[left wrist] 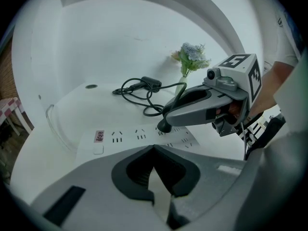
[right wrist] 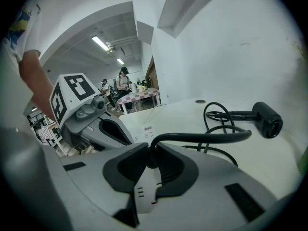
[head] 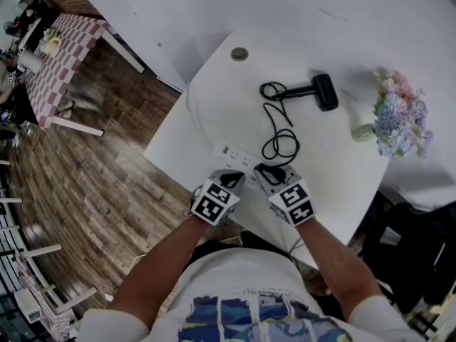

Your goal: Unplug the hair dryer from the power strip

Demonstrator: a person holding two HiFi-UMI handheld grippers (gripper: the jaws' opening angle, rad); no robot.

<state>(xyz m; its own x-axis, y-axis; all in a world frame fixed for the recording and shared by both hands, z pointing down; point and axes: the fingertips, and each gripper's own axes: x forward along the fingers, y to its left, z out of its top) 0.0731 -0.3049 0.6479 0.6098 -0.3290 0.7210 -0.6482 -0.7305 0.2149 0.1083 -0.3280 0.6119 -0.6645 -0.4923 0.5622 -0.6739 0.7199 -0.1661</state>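
White table (head: pixel 335 191) with rounded corners, set against a white wall, over a brown wooden floor (head: pixel 107 169). At far left, another table under a checked cloth (head: pixel 68 55). At the white table's right edge, a bunch of pale flowers (head: pixel 400 116). Two bare forearms reaching in from the near side, close together, both angled downward. Left gripper (head: pixel 229 179) low at the near edge of the white power strip (head: pixel 234 153), jaw tips together with nothing clamped between them; contact with the strip not clear. Right gripper (head: pixel 269 171) just to its right, jaws closed on the black plug (right wrist: pixel 151 161), seated in a socket of the strip. Strip lying flat near the table's near edge, its long axis roughly left to right. Black cord (head: pixel 279 130) rising from the plug and looping toward the far side. Black hair dryer (head: pixel 318 91) flat on the far part of the table, well apart from both grippers, handle's long axis left to right, head at the right end, cord leaving at the left.
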